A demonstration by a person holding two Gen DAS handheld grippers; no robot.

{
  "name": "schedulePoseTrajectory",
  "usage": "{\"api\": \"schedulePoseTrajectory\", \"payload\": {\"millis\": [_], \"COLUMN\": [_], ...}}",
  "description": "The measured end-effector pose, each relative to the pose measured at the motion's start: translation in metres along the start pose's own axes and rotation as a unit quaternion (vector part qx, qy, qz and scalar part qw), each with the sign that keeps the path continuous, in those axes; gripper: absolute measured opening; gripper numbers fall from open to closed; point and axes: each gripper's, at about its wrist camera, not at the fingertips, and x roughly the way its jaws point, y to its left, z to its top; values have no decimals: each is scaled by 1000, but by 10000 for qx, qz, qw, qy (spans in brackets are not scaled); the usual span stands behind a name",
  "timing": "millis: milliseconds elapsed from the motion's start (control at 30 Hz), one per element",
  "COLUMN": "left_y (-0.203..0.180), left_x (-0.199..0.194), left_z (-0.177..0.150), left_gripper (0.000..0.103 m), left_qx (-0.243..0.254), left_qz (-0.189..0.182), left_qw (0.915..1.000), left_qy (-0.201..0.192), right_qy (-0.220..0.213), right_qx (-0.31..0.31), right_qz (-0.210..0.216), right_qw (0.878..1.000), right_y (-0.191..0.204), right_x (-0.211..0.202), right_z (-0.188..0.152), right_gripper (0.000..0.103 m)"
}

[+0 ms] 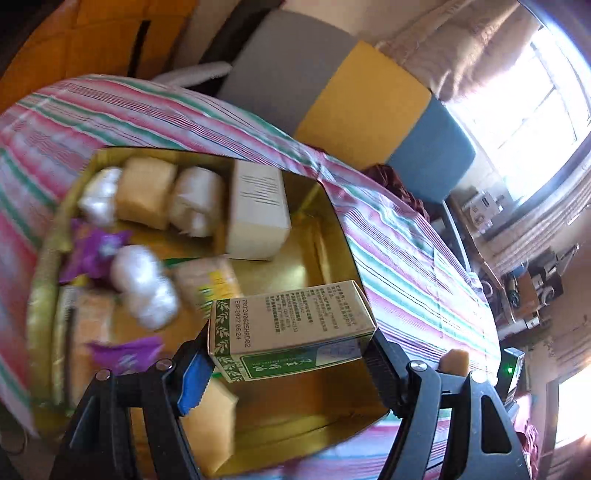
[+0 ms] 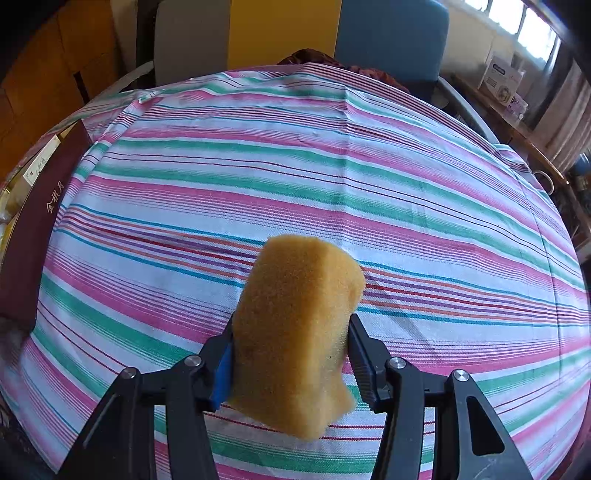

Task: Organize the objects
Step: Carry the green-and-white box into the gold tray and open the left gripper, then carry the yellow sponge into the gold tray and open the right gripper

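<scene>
In the left wrist view my left gripper (image 1: 291, 356) is shut on a green-and-white carton (image 1: 295, 317), held lengthwise between both pads. It hangs over the near right part of an open gold tin (image 1: 334, 210). The tin holds a white box (image 1: 258, 210), tan sponges (image 1: 147, 192), white wrapped bundles (image 1: 144, 284) and purple wrappers (image 1: 92, 254). In the right wrist view my right gripper (image 2: 291, 356) is shut on a yellow sponge (image 2: 299, 310), squeezed upright above the striped cloth (image 2: 332, 166). The tip of that sponge (image 1: 456, 360) shows at the right of the left wrist view.
A striped cloth (image 1: 406, 258) covers the round table. A dark red box wall (image 2: 40, 229) with gold lettering stands at the table's left edge. Grey, yellow and blue chair backs (image 2: 284, 33) stand behind the table. A cluttered side table (image 2: 506, 92) stands by the window.
</scene>
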Motion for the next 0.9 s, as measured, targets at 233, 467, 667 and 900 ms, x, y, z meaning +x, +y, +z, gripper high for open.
{"api": "schedulePoseTrajectory", "payload": {"millis": [233, 467, 667, 900], "left_y": [-8, -5, -7, -10], "left_x": [38, 66, 84, 67], "left_z": [15, 25, 27, 23], "left_gripper": [74, 75, 81, 81], "left_qx": [-263, -591, -443, -217], "left_qz": [4, 2, 27, 60], "left_qw": [9991, 9967, 9963, 9980], "left_qy": [343, 561, 733, 597], "right_qy": [1, 6, 4, 4], "right_qx": [-13, -61, -64, -60], "right_qz": [-5, 4, -4, -8], "right_qw": [10000, 10000, 10000, 10000], "right_y": [1, 2, 3, 3], "right_x": [0, 1, 0, 0], "right_z": [0, 1, 1, 1], "right_gripper": [55, 56, 56, 56]}}
